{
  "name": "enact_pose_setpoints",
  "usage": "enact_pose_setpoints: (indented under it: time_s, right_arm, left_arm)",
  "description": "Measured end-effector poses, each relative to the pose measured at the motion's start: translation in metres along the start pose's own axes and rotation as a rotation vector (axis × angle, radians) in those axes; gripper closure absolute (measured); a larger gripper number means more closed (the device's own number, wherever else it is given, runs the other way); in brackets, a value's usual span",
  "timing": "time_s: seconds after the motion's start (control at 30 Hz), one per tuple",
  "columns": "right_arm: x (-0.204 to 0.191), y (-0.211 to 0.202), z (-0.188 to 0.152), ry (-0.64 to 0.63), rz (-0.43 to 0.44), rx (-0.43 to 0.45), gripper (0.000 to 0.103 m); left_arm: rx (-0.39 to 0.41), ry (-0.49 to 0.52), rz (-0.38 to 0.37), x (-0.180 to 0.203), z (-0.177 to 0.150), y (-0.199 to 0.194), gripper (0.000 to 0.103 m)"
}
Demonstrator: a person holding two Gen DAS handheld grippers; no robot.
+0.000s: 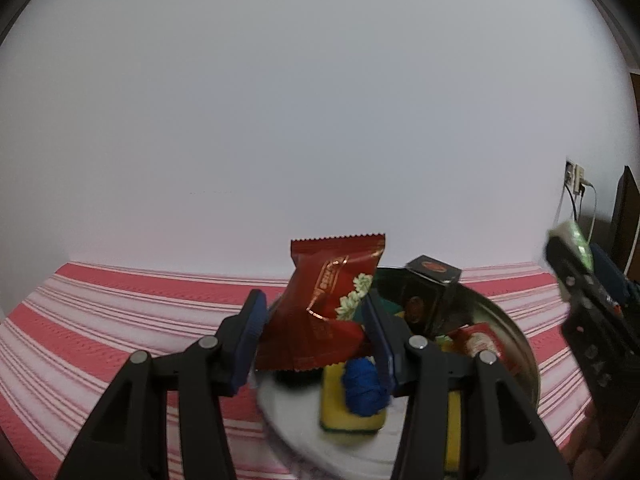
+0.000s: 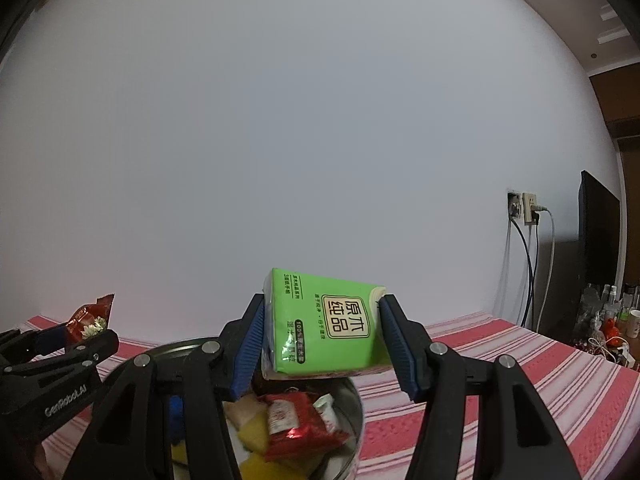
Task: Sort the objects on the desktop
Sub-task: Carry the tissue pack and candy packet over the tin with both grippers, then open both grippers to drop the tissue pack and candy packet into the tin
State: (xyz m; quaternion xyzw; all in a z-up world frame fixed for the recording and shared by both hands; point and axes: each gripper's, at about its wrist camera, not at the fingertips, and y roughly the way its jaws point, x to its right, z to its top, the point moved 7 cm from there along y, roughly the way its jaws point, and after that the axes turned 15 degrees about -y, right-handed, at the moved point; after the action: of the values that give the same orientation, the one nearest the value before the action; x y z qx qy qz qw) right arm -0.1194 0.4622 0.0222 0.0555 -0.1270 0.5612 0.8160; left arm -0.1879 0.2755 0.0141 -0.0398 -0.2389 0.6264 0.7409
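My left gripper (image 1: 316, 316) is shut on a dark red snack packet (image 1: 324, 304) and holds it above a round metal tin (image 1: 516, 332). The tin holds a yellow sponge (image 1: 344, 412), a blue yarn ball (image 1: 362, 386), a black box (image 1: 432, 284) and a red sachet (image 1: 480, 340). My right gripper (image 2: 322, 332) is shut on a green tissue pack (image 2: 324, 324) above the same tin (image 2: 356, 404). The left gripper with its red packet (image 2: 90, 318) shows at the left of the right wrist view. The right gripper (image 1: 576, 280) shows blurred at the right of the left wrist view.
The table carries a red and white striped cloth (image 1: 100, 320). A white wall stands behind it. A wall socket with cables (image 2: 528, 208), a dark monitor (image 2: 600, 236) and several small bottles (image 2: 616, 304) are at the far right.
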Motion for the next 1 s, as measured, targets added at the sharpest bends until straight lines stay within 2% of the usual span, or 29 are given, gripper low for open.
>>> enact_pose_setpoints:
  time_s: [0.03,0.17,0.4,0.5,0.57,0.6,0.63,0.67,0.73,0.83,0.9,1.0]
  right_arm:
    - [0.003,-0.014,0.0,-0.001,0.001,-0.008,0.044]
    - [0.022,0.008,-0.012,0.02,0.023,-0.053,0.044]
    - [0.024,0.041,-0.016,0.012,0.097,-0.131,0.044]
    - [0.02,0.057,-0.024,0.02,0.164,-0.18,0.043]
    - [0.014,0.067,-0.03,0.029,0.247,-0.23,0.042]
    - [0.015,0.069,-0.031,0.05,0.264,-0.237,0.04]
    - [0.017,0.069,-0.031,0.07,0.269,-0.238,0.035]
    - [0.021,0.069,-0.031,0.094,0.268,-0.237,0.025]
    - [0.03,0.068,-0.029,0.13,0.258,-0.214,0.015]
    - [0.042,0.058,-0.021,0.144,0.218,-0.155,0.013]
    - [0.049,0.05,-0.018,0.147,0.171,-0.127,0.007]
    - [0.032,0.015,-0.01,0.167,0.136,-0.085,0.004]
  left_arm:
    - [-0.005,0.004,-0.002,0.004,-0.002,0.002,0.054]
    - [-0.035,0.014,-0.007,0.019,-0.009,0.013,0.054]
    - [-0.086,0.014,0.027,0.024,-0.017,0.03,0.054]
    - [-0.115,0.009,0.04,0.024,-0.019,0.038,0.053]
    - [-0.138,0.008,0.051,0.021,-0.022,0.041,0.051]
    - [-0.146,0.002,0.053,0.02,-0.022,0.042,0.047]
    - [-0.153,-0.008,0.048,0.021,-0.023,0.045,0.036]
    - [-0.15,-0.02,0.033,0.022,-0.021,0.043,0.02]
    - [-0.124,-0.026,0.026,0.021,-0.016,0.034,0.001]
    - [-0.091,-0.003,0.02,0.023,-0.012,0.024,0.001]
    - [-0.091,0.016,0.03,0.024,-0.012,0.02,0.001]
    - [-0.087,0.031,0.045,0.023,-0.014,0.015,0.001]
